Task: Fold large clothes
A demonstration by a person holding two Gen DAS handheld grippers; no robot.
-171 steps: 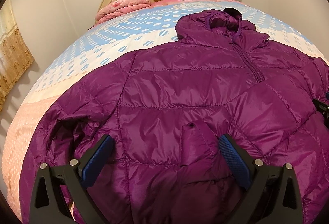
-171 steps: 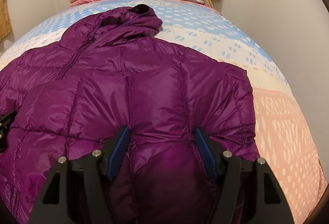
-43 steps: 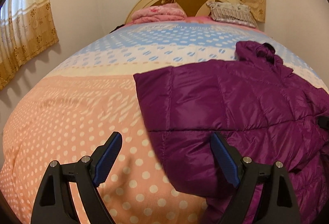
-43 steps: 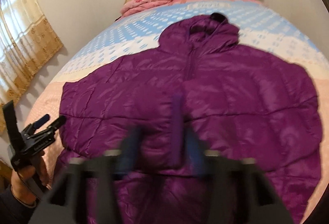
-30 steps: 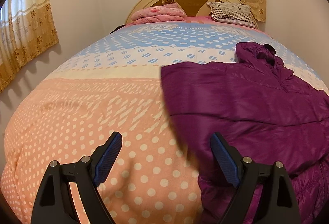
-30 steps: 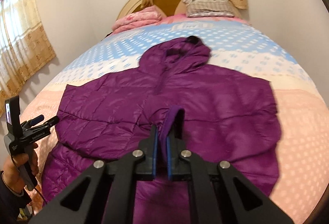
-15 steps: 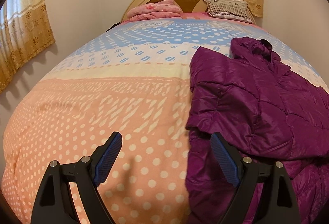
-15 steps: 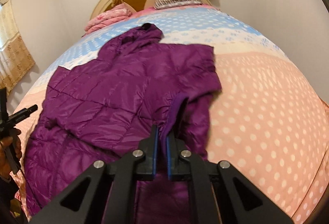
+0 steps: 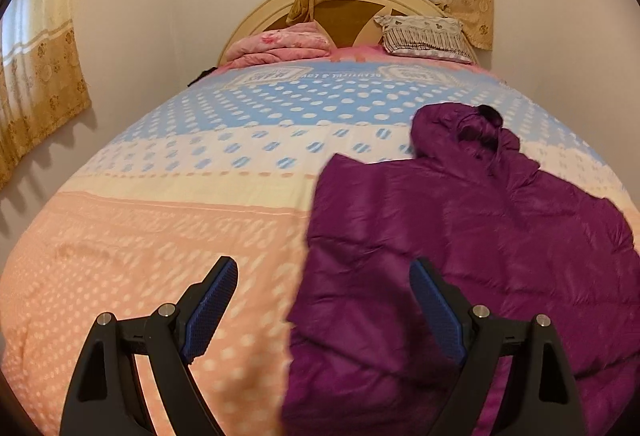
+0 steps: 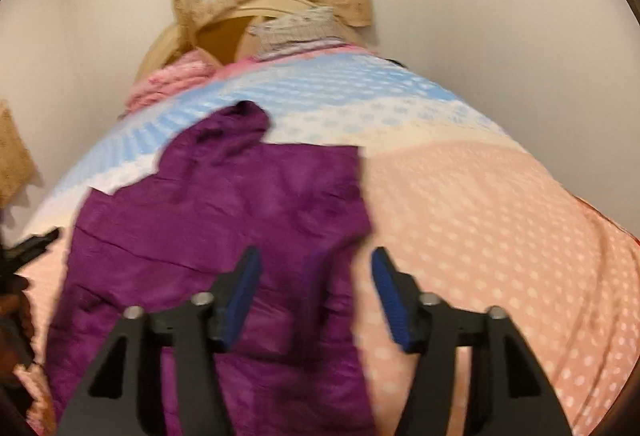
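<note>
A purple puffer jacket (image 9: 472,248) lies on the bed with both sides folded in over the middle and its hood (image 9: 460,128) toward the headboard. It also shows in the right wrist view (image 10: 224,236), blurred. My left gripper (image 9: 324,312) is open and empty above the jacket's left edge. My right gripper (image 10: 316,296) is open above the jacket's right edge, with a folded sleeve (image 10: 320,296) lying below its jaws. The other gripper (image 10: 32,244) shows at the far left of the right wrist view.
The bed (image 9: 140,236) has a dotted cover in pink, cream and blue. A pink blanket (image 9: 276,46) and a striped pillow (image 9: 420,38) lie at the headboard. Walls stand close on both sides, with curtains (image 9: 36,76) on the left.
My right gripper carried the sleeve across the jacket, then opened and let it go. The jacket's right side now lies folded in. The left gripper stayed open.
</note>
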